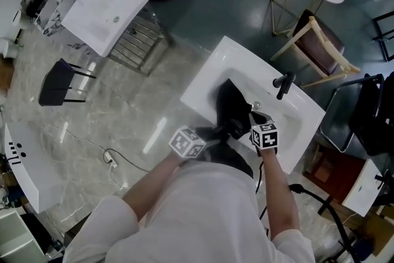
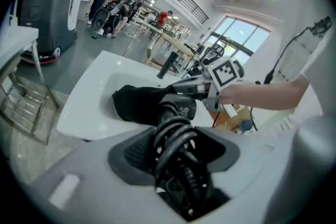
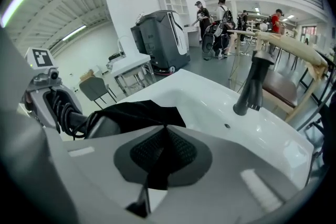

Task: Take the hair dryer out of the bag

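no readable text, label or number in any view.

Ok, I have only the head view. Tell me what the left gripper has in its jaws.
Observer: The left gripper is closed on the handle of the dark grey plastic hair dryer.
Operator: Now the other one.
Observer: The right gripper is shut on a fold of the black fabric bag.
Operator: Find the cord.
Observer: The black cord is wound in loops round that handle, between the left jaws.
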`<state>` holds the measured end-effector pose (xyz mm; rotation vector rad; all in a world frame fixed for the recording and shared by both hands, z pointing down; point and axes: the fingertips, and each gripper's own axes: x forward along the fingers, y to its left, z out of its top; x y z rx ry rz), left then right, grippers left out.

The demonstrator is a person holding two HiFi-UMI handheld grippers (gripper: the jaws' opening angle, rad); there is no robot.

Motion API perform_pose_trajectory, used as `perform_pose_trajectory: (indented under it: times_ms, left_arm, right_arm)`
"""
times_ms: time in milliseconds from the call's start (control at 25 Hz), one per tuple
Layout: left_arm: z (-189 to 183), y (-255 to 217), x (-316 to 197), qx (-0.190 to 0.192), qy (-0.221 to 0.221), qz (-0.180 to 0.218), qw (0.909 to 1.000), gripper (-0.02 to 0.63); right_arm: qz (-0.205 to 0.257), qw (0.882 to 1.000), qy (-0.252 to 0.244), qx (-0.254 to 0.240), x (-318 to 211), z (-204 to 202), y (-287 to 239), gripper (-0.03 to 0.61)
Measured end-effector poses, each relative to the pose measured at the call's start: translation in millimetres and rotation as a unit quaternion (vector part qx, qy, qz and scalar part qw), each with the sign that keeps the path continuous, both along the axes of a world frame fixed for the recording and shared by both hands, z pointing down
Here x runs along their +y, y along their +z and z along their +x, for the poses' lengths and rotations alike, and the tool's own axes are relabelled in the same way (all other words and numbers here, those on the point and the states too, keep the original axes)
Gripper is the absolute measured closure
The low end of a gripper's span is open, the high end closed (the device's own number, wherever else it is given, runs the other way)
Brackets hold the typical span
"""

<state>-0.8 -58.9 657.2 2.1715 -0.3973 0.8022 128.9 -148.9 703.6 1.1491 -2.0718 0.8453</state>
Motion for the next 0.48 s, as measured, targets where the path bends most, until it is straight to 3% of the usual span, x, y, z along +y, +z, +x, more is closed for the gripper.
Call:
perform_pose_trajectory:
  times_ms: [240, 480]
  left_arm:
    - [1, -9, 31, 0.025, 0.045, 0.007, 0.9987, 0.379]
    - [-5, -25, 38, 0.066, 0.0, 0.006, 0.9978, 0.379]
  right_arm:
    - [0.002, 0.999, 0.031, 0.012, 3, 6, -9, 0.566]
    - [-0.006, 0.999, 0.028, 0.024, 26, 19, -12, 0.566]
